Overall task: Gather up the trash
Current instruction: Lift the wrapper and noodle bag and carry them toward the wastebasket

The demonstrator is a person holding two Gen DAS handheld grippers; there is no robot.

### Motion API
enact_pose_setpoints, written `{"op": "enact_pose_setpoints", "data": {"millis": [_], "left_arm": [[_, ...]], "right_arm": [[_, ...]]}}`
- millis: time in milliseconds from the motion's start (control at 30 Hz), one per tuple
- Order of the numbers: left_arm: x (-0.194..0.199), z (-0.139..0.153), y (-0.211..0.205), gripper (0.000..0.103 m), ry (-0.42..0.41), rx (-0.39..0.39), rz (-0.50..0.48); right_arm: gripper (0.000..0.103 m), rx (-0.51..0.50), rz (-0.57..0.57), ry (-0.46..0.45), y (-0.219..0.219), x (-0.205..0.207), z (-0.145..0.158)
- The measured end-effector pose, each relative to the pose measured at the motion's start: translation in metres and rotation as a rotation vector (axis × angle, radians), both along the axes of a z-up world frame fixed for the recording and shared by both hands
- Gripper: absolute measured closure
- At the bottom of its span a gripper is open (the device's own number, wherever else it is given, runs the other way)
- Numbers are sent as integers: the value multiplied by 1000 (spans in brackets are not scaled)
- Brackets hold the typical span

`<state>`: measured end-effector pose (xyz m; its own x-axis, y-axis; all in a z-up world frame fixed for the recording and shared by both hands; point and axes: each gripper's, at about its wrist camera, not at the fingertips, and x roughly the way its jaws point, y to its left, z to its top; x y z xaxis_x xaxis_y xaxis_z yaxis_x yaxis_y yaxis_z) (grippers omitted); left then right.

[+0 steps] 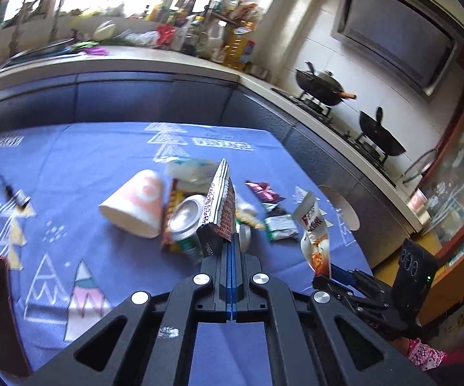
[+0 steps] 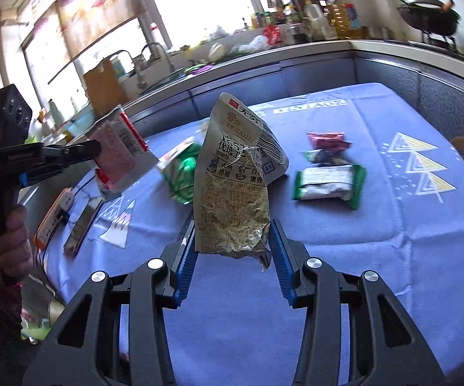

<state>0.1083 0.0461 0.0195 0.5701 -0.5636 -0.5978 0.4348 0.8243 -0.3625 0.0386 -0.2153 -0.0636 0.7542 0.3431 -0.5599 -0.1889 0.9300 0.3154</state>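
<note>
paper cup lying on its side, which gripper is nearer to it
Left. The left gripper, shut on a small carton, hangs just right of the paper cup. The right gripper, holding a wrapper, is farther right.

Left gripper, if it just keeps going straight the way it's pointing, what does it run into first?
The left gripper, shut on a flat carton, points at the trash pile. The silver can lying right ahead on the blue tablecloth would probably be met first, carton leading, though depth is hard to judge.

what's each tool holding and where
Left tool pinches a small carton at its bottom edge; right tool has a crumpled wrapper by its lower end.
</note>
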Motion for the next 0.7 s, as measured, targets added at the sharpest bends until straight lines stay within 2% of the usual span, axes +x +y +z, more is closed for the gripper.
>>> {"op": "enact_pose_setpoints", "data": {"millis": [433, 700], "left_arm": [[36, 14, -175, 103, -32, 65, -309], [68, 19, -311, 103, -36, 91, -484]], "right_arm": [[60, 42, -257, -3, -114, -13, -5], [60, 105, -451, -30, -218, -8, -3]]}}
